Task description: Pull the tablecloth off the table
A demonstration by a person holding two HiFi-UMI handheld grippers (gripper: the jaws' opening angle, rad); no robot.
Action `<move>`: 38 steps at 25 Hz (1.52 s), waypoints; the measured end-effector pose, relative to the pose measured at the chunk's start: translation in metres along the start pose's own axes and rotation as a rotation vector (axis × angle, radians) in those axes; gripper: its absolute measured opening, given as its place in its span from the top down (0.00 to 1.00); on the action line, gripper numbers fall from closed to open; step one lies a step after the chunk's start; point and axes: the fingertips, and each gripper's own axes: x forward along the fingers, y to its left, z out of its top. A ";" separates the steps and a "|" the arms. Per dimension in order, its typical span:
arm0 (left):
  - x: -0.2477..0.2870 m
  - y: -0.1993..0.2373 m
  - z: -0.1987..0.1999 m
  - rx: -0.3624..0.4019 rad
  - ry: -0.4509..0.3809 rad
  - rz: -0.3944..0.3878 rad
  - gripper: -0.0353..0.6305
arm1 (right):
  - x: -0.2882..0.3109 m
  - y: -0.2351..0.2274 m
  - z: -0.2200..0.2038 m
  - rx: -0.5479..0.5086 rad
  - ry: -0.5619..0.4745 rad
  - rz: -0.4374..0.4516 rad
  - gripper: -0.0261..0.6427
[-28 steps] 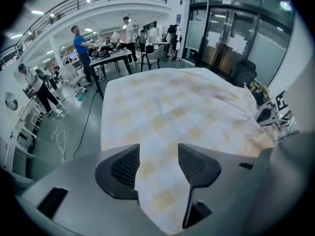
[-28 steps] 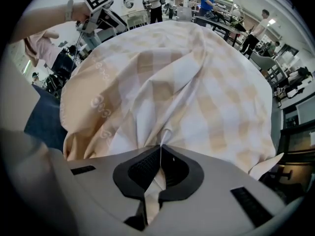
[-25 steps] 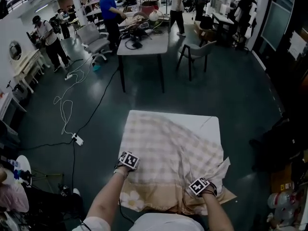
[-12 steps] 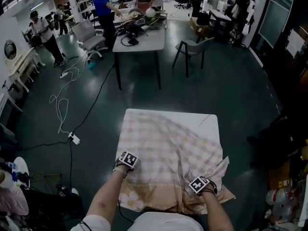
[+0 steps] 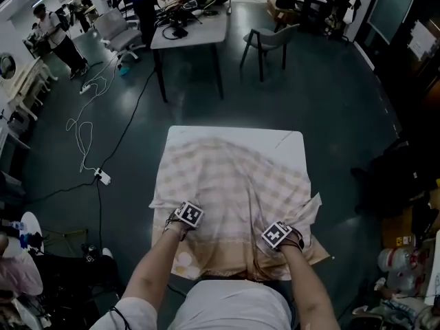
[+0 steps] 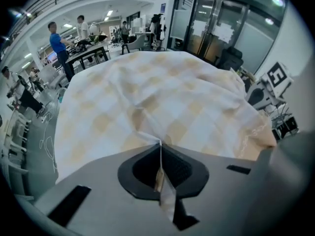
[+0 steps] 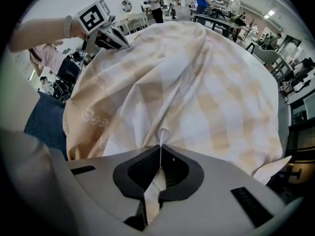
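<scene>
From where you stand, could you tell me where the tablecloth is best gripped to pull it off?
Take the near border of the tablecloth from the person's side, one pinch toward each corner: it hangs loose off the table and bunches into thin folds. The left gripper closes on one such fold; the right gripper is shut on another.

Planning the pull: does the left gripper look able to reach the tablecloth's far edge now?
Probably not: the left gripper is shut on a near fold of the tablecloth, whose far edge lies across the table.
</scene>
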 end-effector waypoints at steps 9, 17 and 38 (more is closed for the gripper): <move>0.002 -0.114 -0.022 0.004 0.027 -0.132 0.92 | -0.002 0.003 0.002 -0.036 -0.066 -0.008 0.92; -0.001 -0.185 -0.033 0.012 -0.007 -0.174 0.92 | -0.001 0.015 -0.004 -0.085 -0.090 0.008 0.92; -0.045 -0.038 -0.049 -0.101 -0.030 -0.006 0.64 | -0.049 -0.032 0.025 -0.074 -0.182 0.091 0.72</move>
